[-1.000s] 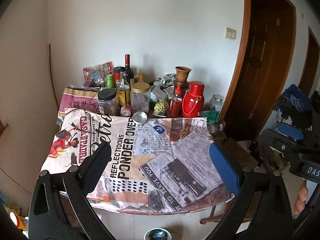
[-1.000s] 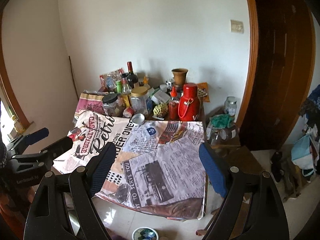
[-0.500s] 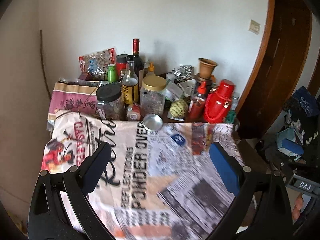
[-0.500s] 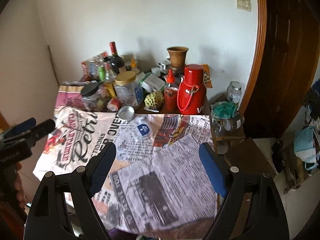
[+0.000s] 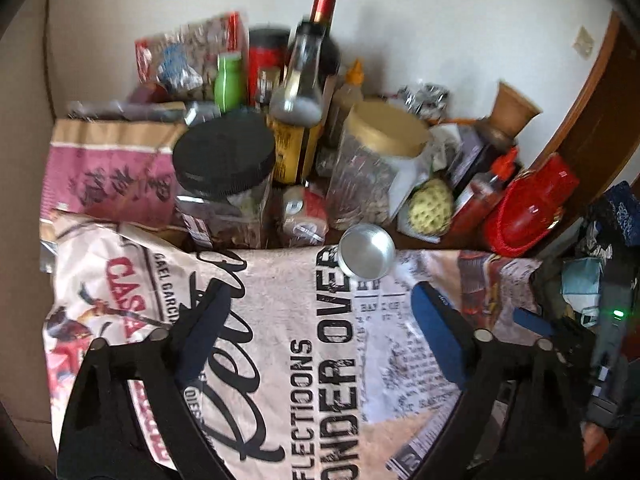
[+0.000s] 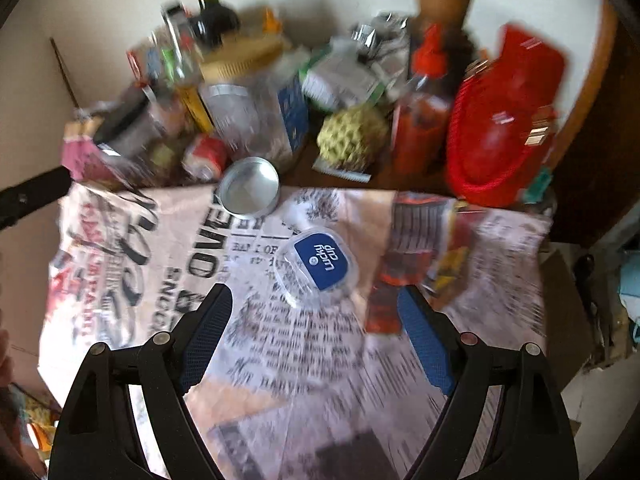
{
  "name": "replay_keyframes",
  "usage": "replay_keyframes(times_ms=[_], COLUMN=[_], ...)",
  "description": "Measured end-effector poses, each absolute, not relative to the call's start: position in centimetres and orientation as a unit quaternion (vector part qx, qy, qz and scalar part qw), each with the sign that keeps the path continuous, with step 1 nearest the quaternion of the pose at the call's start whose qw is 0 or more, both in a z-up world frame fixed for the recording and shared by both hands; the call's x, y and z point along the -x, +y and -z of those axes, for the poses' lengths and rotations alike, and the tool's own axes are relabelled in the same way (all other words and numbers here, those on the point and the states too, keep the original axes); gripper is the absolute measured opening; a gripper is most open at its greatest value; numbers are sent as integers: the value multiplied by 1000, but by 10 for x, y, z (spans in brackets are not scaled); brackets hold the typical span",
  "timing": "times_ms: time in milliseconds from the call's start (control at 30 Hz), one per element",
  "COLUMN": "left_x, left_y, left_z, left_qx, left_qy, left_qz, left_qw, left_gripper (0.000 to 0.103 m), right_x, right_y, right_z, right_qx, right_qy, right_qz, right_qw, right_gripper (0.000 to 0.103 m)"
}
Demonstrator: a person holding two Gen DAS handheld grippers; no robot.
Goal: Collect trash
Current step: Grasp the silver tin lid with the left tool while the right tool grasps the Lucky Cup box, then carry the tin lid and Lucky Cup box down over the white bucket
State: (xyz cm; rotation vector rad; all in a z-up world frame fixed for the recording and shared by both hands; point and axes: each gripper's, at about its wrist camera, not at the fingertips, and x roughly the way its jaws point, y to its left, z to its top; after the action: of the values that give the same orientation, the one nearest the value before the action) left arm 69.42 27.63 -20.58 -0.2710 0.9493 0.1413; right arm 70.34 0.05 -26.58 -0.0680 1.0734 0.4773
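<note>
A clear plastic tub with a blue label (image 6: 316, 266) lies on the newsprint tablecloth (image 6: 304, 360), just ahead of my right gripper (image 6: 316, 320), which is open and empty above the cloth. A round silver tin (image 6: 249, 192) sits at the cloth's far edge. In the left wrist view the same silver tin (image 5: 367, 251) is ahead and slightly right of my left gripper (image 5: 320, 320). Its jaws are closing with nothing between them. A small red and white can (image 5: 304, 216) stands behind the tin. My right gripper's blue finger (image 5: 528, 320) shows at the right.
The back of the table is crowded: a black-lidded jar (image 5: 224, 168), a tan-lidded jar (image 5: 380, 152), bottles (image 5: 304, 92), a green custard apple (image 5: 430, 204), a red flask (image 5: 532, 208), crumpled foil (image 5: 424, 96). A brown door frame (image 5: 580, 112) is at the right.
Both grippers have come forward and down towards the table, so the tub and tin look much nearer. The left jaws have narrowed a little.
</note>
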Motion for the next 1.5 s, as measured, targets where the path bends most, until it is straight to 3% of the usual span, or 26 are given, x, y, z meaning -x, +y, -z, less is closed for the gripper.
replay_keyframes(times_ms=[133,267,533,600,733,833,1033,1133,1500], left_x=[-714,-733,-775,-785,-799,-809,-819,-819,-757], left_y=[284,283,279,278,272,265,261,259,220], left_z=[234,253,291,301,315,326,341,339,255], left_qx=[128,126,136,143,148,141,146,149,109], left_qy=[476,496,525,533,531,542,539,538,486], left_qz=[-57,-38,-11,-9,0,7,-17,-27,-21], left_qw=[868,858,840,834,834,829,829,829,867], left_gripper=[83,69,69,66,51,25,7,1,1], right_x=[-731,-742,-746,-748,-742,-731,-701,-688,-650], right_y=[26,39,38,40,40,34,11,-8,-78], right_z=[307,331,338,336,333,331,318,305,230], right_qx=[71,111,106,97,86,76,36,14,-35], right_qy=[541,552,556,547,539,547,550,545,493], right_qz=[-230,-218,-213,-204,-190,-177,-169,-159,-148], right_qw=[806,797,797,806,816,815,817,823,857], right_gripper=[82,82,85,80,79,78,77,77,77])
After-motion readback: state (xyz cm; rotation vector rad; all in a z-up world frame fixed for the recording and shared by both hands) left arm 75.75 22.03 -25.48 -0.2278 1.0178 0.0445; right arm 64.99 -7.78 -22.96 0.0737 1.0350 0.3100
